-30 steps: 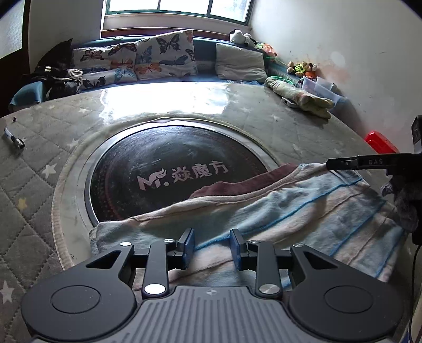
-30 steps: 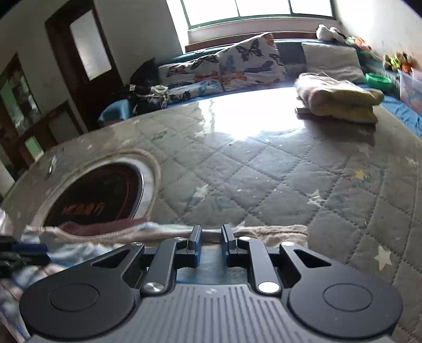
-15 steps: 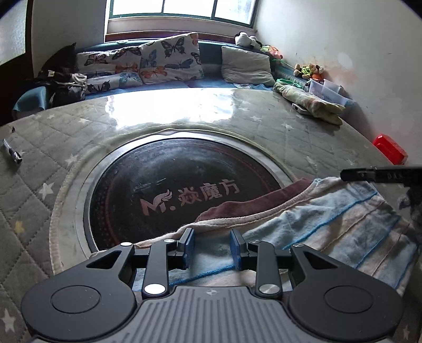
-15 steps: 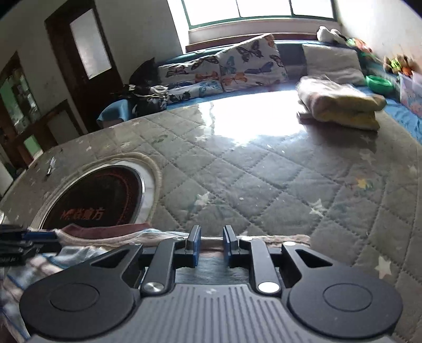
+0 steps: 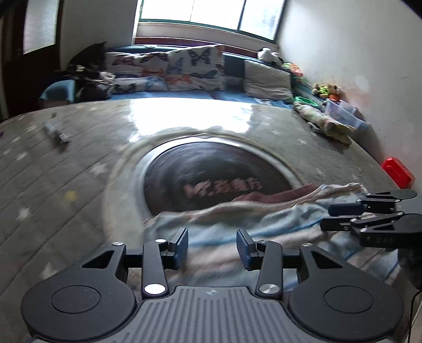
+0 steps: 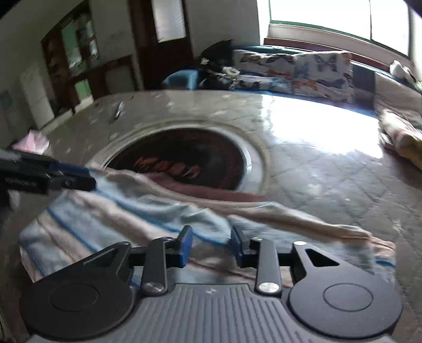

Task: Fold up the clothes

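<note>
Home, living or dining room. Round desk (image 5: pixel 237 126) under a quilted cover, dark round plate (image 5: pixel 211 174) set in its centre; window bench with butterfly cushions (image 5: pixel 195 68); soft toys (image 5: pixel 325 89) along the wall; wooden door (image 6: pixel 161 42); window (image 5: pixel 211 13).

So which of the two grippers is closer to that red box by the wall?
Right. The right gripper sits just below the red box, while the left gripper is farther along the striped cloth.
</note>
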Available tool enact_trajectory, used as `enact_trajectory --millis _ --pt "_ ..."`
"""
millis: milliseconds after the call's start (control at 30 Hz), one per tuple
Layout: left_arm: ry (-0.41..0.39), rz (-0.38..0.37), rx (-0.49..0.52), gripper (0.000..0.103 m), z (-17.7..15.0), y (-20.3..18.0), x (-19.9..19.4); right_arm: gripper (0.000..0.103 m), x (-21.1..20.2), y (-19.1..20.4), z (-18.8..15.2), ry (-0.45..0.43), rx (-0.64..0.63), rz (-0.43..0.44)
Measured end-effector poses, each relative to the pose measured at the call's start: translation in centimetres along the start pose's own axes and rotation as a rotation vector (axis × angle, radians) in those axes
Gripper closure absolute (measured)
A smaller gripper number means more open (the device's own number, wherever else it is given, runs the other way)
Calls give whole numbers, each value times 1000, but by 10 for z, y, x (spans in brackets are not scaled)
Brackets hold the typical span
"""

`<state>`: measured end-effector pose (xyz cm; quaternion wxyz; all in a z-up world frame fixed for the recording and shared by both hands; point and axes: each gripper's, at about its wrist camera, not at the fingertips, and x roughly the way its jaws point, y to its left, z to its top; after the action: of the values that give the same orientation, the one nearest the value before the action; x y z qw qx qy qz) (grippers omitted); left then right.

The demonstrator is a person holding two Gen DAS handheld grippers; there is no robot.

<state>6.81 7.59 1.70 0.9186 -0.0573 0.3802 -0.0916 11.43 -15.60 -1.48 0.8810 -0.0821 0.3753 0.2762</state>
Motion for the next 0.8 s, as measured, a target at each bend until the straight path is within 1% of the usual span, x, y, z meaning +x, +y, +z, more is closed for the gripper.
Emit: enact_trajectory --millis 100,267,500,767,800 --pt "1 31 -35 50 -13 9 -16 65 7 16 -2 -4 -59 -27" --pt "-7 52 -79 46 -33 16 -40 65 10 32 5 -15 -77 -7" --pt "3 44 -142 46 -52 20 -60 65 27 46 12 3 -78 11" --pt "36 15 -190 47 -68 19 -67 65 6 64 18 -7 -101 55" --pt "45 13 -194 51 -69 19 -66 65 3 66 19 -6 -98 64"
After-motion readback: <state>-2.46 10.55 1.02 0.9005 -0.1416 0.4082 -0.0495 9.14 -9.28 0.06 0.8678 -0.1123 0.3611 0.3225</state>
